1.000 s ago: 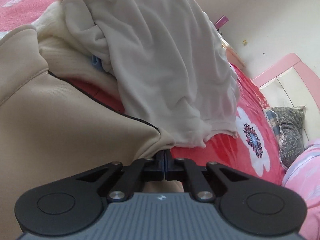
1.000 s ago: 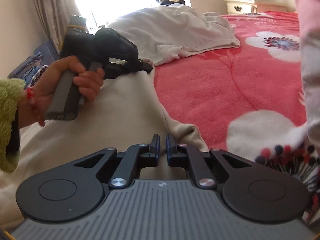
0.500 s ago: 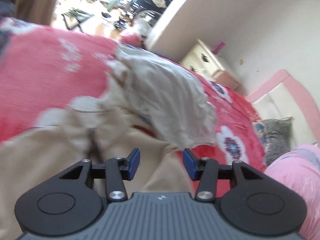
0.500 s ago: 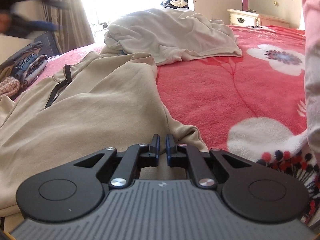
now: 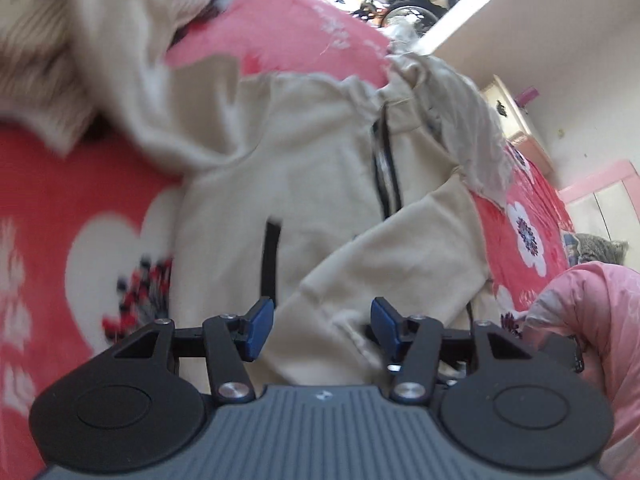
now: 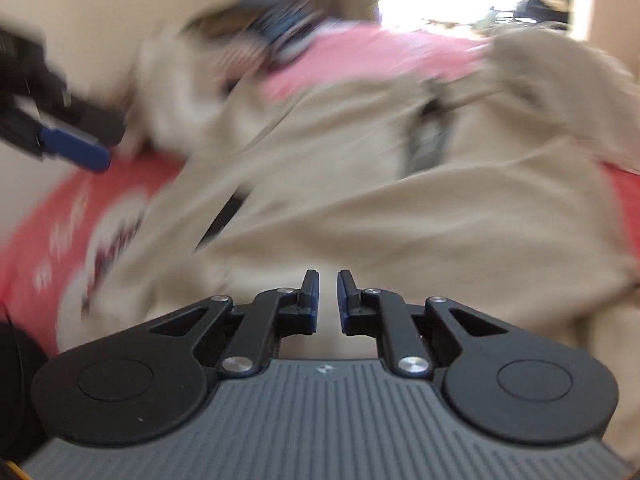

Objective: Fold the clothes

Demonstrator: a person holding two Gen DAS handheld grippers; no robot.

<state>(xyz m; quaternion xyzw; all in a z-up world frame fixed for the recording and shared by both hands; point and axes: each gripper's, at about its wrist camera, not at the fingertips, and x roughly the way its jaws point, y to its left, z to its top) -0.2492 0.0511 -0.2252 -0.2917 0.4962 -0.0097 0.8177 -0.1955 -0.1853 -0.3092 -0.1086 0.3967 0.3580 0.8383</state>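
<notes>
Beige zip-front fleece jacket [image 5: 320, 184] spread on red flowered bedspread [image 5: 60, 184]. Left gripper [image 5: 322, 326] spread wide above its sleeve. Right gripper [image 6: 328, 300] nearly closed, narrow gap, holding nothing visible; blurred.

A hoodie [image 5: 304, 184] is spread on the bedspread [image 5: 60, 184], one sleeve [image 5: 400, 248] folded across its front. Behind it a crumpled garment [image 5: 472, 128] is heaped; a nightstand [image 5: 516, 120] stands farther right.

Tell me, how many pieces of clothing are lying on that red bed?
3 that I can make out: a beige zip jacket spread in the middle, a pale grey garment bunched beyond its collar, and a cream ribbed knit at upper left. More may be hidden.
</notes>
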